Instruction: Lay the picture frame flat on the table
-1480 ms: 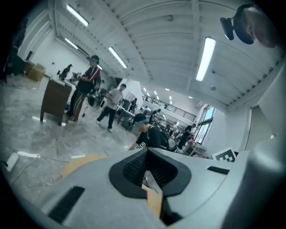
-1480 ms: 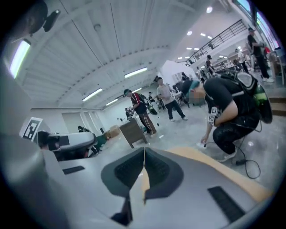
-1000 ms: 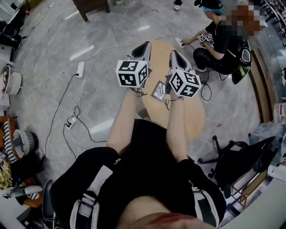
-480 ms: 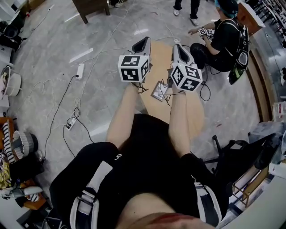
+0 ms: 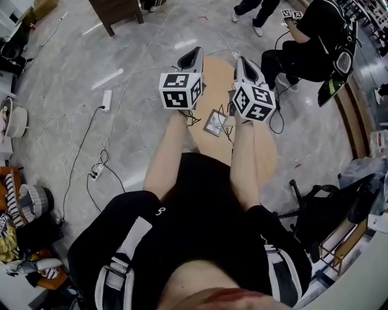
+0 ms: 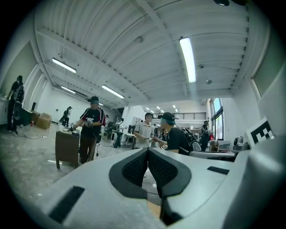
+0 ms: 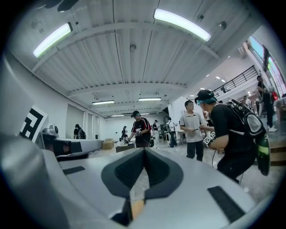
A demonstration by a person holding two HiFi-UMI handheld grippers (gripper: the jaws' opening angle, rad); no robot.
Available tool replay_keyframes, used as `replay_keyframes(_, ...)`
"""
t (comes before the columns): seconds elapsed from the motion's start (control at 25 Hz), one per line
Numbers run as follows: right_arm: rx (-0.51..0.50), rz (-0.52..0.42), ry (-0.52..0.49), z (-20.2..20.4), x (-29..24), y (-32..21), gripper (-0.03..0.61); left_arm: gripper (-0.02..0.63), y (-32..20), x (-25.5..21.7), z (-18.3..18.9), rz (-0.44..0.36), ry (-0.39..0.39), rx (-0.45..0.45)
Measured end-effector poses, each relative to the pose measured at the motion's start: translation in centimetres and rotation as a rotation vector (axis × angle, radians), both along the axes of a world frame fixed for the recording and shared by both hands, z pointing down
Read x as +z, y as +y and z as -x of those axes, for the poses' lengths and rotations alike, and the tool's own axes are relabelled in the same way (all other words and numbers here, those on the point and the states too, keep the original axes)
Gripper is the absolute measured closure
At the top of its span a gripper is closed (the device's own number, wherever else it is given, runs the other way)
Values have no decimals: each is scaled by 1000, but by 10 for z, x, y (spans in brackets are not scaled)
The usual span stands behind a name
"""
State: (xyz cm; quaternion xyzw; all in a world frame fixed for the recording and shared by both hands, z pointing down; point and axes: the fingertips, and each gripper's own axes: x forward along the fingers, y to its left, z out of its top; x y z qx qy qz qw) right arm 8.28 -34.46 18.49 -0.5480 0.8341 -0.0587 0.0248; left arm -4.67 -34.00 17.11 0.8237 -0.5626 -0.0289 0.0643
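Note:
A small grey picture frame (image 5: 215, 123) rests on the round wooden table (image 5: 265, 151), between my two forearms. From above I cannot tell whether it lies flat or leans. My left gripper (image 5: 195, 54) is held high over the table's left edge, shut, with nothing between its jaws (image 6: 147, 151). My right gripper (image 5: 241, 61) hangs beside it over the table, also shut and empty (image 7: 144, 150). Both point away from me and up toward the room, well above the frame. The frame does not show in either gripper view.
People (image 5: 315, 42) stand or crouch just beyond the table at the upper right. Power strips (image 5: 107, 97) and cables trail over the marble floor at left. A black chair (image 5: 315, 212) stands at the right, and a dark wooden stand (image 5: 115, 9) at the top.
Both grippers have lifted slightly away from me. The crouching person at the upper right has moved further up and out toward the picture's edge. The frame has stayed in place.

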Motion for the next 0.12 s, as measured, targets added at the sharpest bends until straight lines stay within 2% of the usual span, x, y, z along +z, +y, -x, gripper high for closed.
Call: replay_keyframes(0.12, 7, -10, 1, -2, -4, -1, 568, 604, -1, -3, 0, -8, -3, 3)
